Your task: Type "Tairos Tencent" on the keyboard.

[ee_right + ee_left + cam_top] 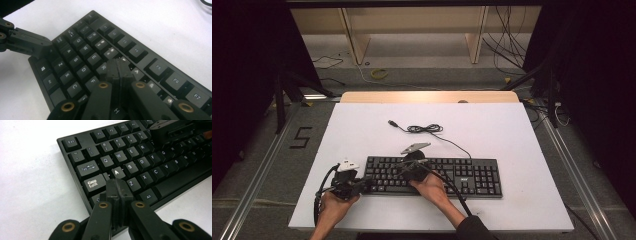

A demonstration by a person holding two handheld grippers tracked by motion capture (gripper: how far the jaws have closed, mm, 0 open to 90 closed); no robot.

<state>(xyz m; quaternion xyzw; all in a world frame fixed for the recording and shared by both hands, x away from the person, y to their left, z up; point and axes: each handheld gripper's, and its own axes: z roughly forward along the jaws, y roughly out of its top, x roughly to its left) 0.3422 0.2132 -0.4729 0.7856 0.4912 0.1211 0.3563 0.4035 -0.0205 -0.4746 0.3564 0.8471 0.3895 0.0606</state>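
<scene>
A black keyboard (472, 175) lies across the near half of the white table (512, 135). Its cable (427, 129) sits coiled behind it, with the USB plug (393, 123) loose on the table. My left gripper (370, 183) is at the keyboard's left end. In the left gripper view its jaws are shut with nothing between them, the tips (117, 185) just over the keys by Caps Lock and A. My right gripper (405, 168) is also shut and holds nothing. Its tips (118, 65) are down on the keyboard (82, 50) near R and T. The left gripper (48, 50) shows at that view's left.
The table's front edge (427, 231) is close to the person's forearms. Bare white surface lies left, right and behind the keyboard. Wooden shelf legs (354, 40) and loose floor cables (512, 45) are beyond the table, and metal rails (257, 170) run along both sides.
</scene>
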